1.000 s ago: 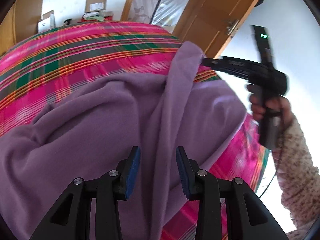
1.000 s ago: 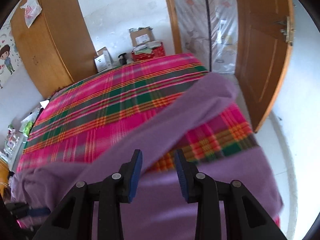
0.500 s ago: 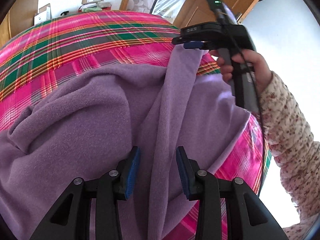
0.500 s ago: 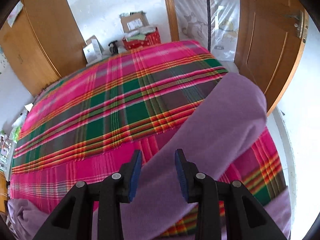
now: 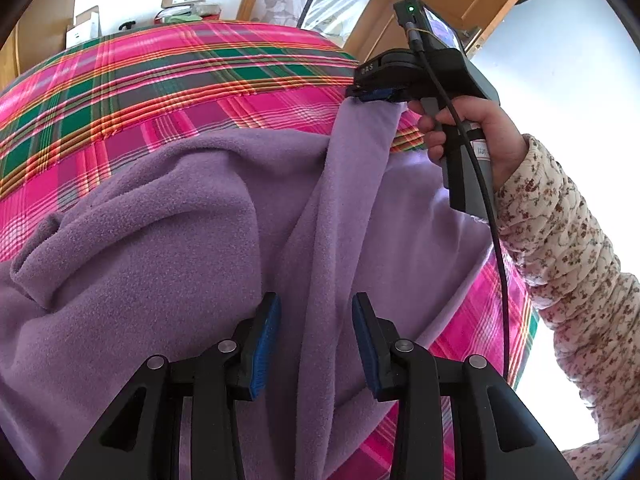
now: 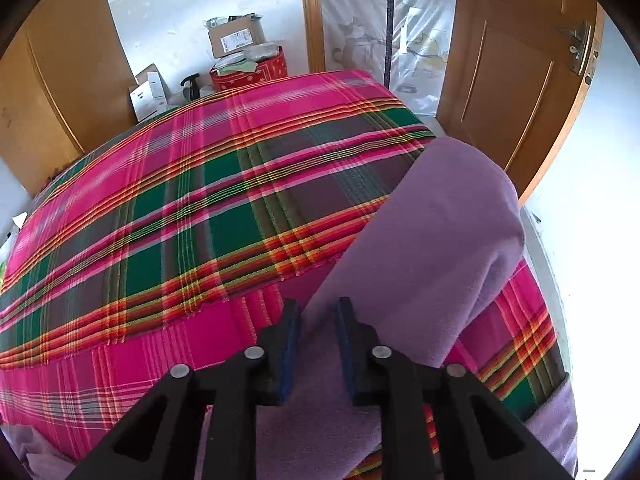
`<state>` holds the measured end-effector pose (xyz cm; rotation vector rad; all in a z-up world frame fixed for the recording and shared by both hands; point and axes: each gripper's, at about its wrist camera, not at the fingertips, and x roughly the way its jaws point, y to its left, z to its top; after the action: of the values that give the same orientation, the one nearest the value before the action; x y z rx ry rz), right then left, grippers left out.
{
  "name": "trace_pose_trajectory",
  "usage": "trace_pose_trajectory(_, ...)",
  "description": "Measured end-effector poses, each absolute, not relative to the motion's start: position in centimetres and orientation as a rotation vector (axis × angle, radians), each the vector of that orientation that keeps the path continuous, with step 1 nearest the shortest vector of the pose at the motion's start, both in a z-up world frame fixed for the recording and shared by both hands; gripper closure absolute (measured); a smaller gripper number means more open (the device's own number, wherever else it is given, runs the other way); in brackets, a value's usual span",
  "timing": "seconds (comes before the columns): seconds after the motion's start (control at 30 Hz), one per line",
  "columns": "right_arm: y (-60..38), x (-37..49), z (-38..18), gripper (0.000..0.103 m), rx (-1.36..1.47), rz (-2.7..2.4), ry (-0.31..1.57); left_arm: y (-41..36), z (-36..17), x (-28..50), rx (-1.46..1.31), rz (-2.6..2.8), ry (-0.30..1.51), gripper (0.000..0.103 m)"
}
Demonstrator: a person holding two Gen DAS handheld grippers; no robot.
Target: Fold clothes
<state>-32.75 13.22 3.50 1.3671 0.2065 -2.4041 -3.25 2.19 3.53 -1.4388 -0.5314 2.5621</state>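
Lying on the plaid bed (image 6: 168, 248), the purple fleece garment (image 5: 160, 248) has one strip clenched by the right gripper (image 5: 374, 94), jaws just closing; the left gripper (image 5: 316, 344) hovers released, straddling that strip.

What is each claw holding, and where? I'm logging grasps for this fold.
The right claw, its jaws just closing, pinches the purple fleece garment by its raised sleeve-like end. The left claw stands open, holding nothing.

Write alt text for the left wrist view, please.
A lilac fleece lies bunched on a pink plaid bedcover, and the right gripper, held in a hand with a floral sleeve, has just closed on its sleeve tip. The left gripper hovers open astride that sleeve.
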Motion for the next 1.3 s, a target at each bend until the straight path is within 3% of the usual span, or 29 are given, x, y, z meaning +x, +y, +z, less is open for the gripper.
trace_pose_trajectory(0.1, 13.5, -33.2, 3.5, 0.100, 1.363, -2.397, 0.177, 2.1, 3.4, -3.4, -1.439, 2.563, -0.538, 0.064)
trace_pose_trajectory(0.37, 16.0, -32.3, 5.6, 0.101, 1.273, -2.437, 0.080, 2.4, 3.5, -3.6, -1.459, 2.581, -0.518, 0.064)
trace_pose_trajectory(0.83, 24.3, -29.6, 7.6, 0.101, 1.187, -2.513, -0.111, 5.3, 3.7, -3.4, -1.542, 2.709, -0.212, 0.064)
trace_pose_trajectory(1.1, 26.8, -27.5, 8.6, 0.101, 1.087, -2.562, -0.180, 5.9, 3.8, -3.5, -1.538, 2.737, -0.144, 0.065)
trace_pose_trajectory(1.13, 27.1, -27.2, 8.7, 0.101, 1.076, -2.571, -0.181, 5.9, 3.8, -3.5, -1.529, 2.738, -0.145, 0.068)
trace_pose_trajectory(1.2, 27.6, -26.6, 8.9, 0.101, 1.054, -2.587, -0.182, 6.0, 3.8, -3.5, -1.524, 2.736, -0.137, 0.084)
trace_pose_trajectory(1.3, 28.3, -25.7, 9.2, 0.101, 1.019, -2.611, -0.183, 6.3, 4.0, -3.3, -1.503, 2.728, -0.141, 0.091)
